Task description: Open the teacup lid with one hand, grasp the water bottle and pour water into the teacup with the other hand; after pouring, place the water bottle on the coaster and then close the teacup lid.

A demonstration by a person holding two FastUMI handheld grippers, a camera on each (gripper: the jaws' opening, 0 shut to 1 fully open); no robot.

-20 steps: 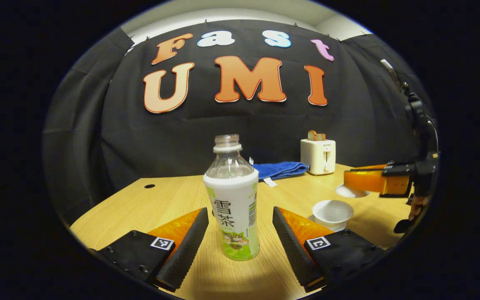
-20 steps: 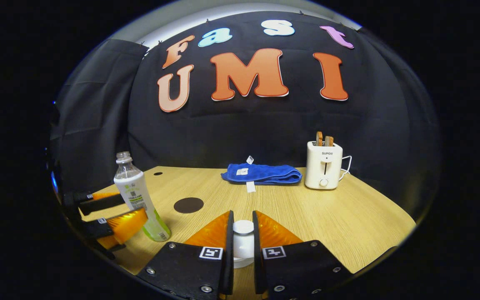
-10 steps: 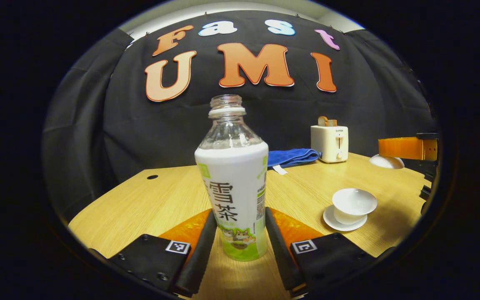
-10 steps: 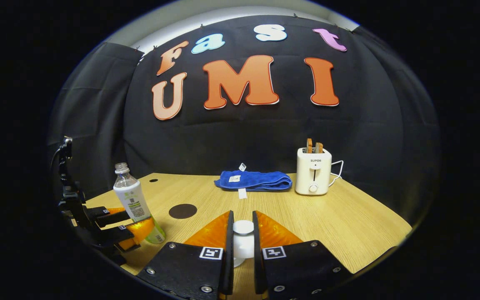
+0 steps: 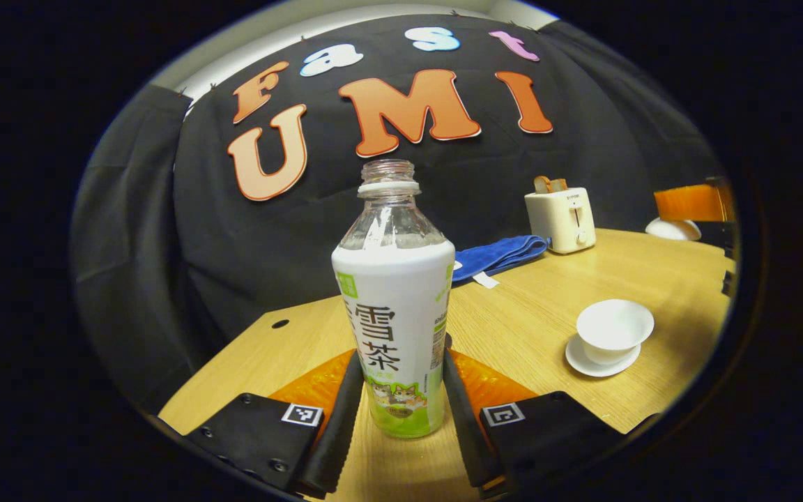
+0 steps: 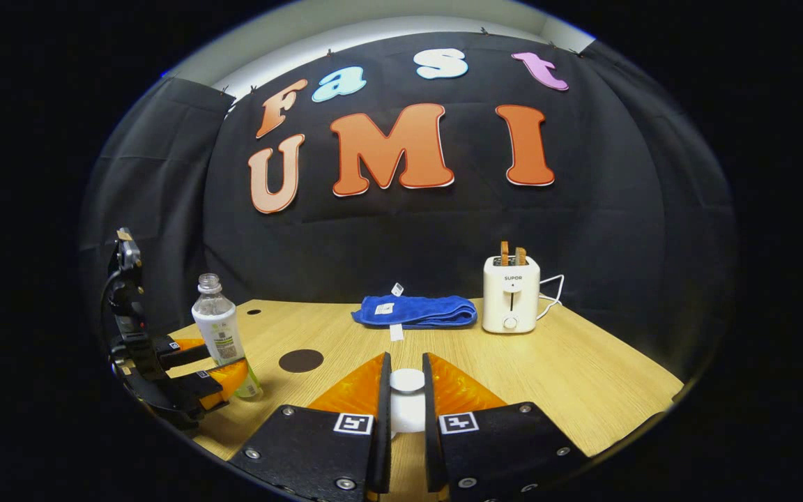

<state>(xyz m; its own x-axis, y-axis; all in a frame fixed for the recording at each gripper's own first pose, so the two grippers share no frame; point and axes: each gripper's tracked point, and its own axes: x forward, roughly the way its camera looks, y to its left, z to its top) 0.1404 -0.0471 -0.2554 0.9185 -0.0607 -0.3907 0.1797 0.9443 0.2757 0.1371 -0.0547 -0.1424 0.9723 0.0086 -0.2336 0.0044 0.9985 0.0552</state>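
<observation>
Left gripper [image 5: 396, 411]: closed on the water bottle [image 5: 393, 307], low on its body; the bottle is held upright, uncapped.
Right gripper [image 6: 406, 411]: closed on the knob of the teacup lid [image 6: 407, 382], which is held above the desk [image 6: 583, 376].
Teacup [image 5: 614, 329]: uncovered, standing on its saucer [image 5: 583, 361].
Coaster [image 6: 300, 360]: bare, near the bottle.

Staged recording booth, black cloth wall [image 6: 401, 230], wooden table [image 6: 583, 376], toaster [image 6: 510, 302], folded towel [image 6: 415, 311]
</observation>
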